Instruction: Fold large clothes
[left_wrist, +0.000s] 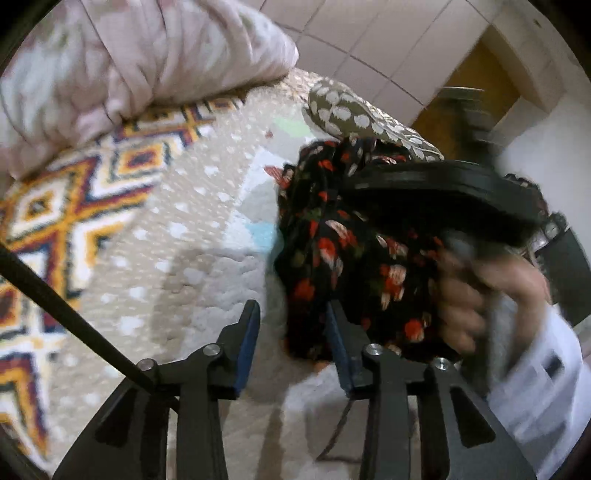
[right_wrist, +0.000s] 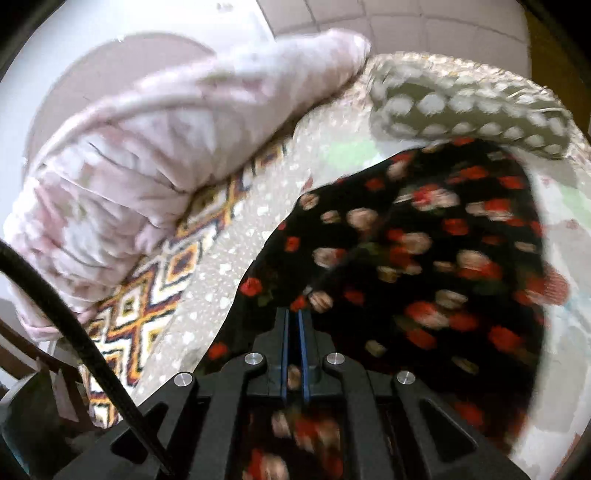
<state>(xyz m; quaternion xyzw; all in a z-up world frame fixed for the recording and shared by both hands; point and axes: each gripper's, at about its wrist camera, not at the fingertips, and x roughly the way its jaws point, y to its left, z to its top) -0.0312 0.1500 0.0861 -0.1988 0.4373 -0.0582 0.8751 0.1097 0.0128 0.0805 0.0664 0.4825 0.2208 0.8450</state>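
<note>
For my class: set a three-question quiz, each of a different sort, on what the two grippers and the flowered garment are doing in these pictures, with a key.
1. True or false: the left gripper is shut on the flowered garment.
2. Multiple choice: what lies past the far edge of the flowered garment in the right wrist view? A) a spotted cushion B) a blue bucket C) a stack of plates
3. Fill in: the right gripper is shut on the ______.

Key
1. False. Its jaws stand open; the cloth hangs by one finger.
2. A, the spotted cushion.
3. Flowered garment, pinched between the nearly closed jaws.
</note>
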